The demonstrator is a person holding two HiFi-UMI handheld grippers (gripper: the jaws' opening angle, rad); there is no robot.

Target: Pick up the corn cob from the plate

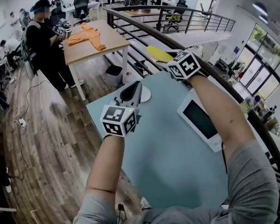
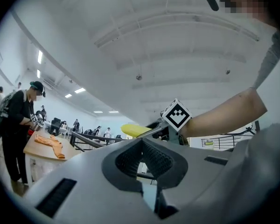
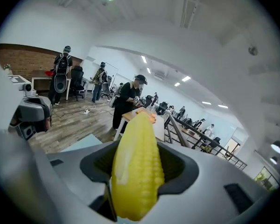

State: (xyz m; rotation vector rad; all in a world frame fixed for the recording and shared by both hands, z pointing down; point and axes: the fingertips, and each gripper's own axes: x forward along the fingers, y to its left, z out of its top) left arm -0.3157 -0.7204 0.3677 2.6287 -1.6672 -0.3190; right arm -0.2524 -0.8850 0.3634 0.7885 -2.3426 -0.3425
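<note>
1. Right gripper (image 3: pixel 139 149): my jaws are pinching the corn cob (image 3: pixel 136 167). In the right gripper view the cob stands lengthwise between the two dark ribbed pads. Its yellow kernel rows face the camera, and a paler patch runs down its left side.

2. Position of the corn cob: in the head view the cob (image 1: pixel 158 54) projects from the right gripper (image 1: pixel 167 59) toward the upper left. It is held in the air, off the plate, over the far edge of the light blue table (image 1: pixel 168 153) and in front of the dark railing (image 1: pixel 177 43).

3. Left gripper (image 2: pixel 142 146): my jaws are pressed together at the tips, with nothing between the pads. In the head view the left gripper (image 1: pixel 133 88) sits over the table, with its tips just above the white plate (image 1: pixel 147 96). Only part of the plate's rim shows beside the jaws.

4. Cross-check: the left gripper view shows the marker cube (image 2: pixel 178 115) of the right gripper raised above the left, with the yellow cob (image 2: pixel 135 130) extending from it to the left.

5. Surroundings:
   - A white box with a dark screen (image 1: pixel 199 119) lies on the table under my right forearm.
   - Beyond the table stands a wooden table (image 1: pixel 95 43) bearing an orange garment (image 1: pixel 86 35).
   - A person in black (image 1: pixel 46 45) stands beside the wooden table.
</note>
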